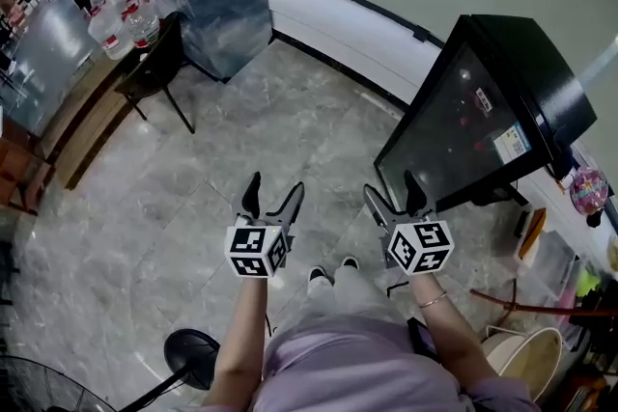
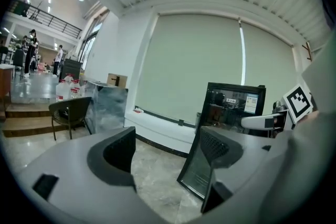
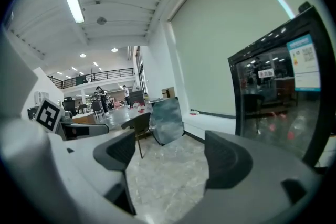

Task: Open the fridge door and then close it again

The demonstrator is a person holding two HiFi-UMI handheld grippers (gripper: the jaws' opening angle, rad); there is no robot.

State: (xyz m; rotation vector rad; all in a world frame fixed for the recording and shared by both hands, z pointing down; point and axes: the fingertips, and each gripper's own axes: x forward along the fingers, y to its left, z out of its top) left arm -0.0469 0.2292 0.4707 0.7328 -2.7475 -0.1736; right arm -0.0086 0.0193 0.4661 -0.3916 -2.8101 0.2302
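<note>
The fridge (image 1: 473, 125) stands with its glass door shut, just ahead and to the right of the right gripper (image 1: 392, 188), untouched. That gripper and the left gripper (image 1: 275, 186) beside it gape wide, with nothing between their jaws. A chair (image 1: 154, 77) stands well off, ahead-left of the left gripper.

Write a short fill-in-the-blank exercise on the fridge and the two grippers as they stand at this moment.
1. The glass door of the fridge is ___.
2. The left gripper and the right gripper both have their jaws ___, with nothing between them.
3. In the head view, the fridge stands nearer the ___ gripper.
Missing words: closed; open; right.
</note>
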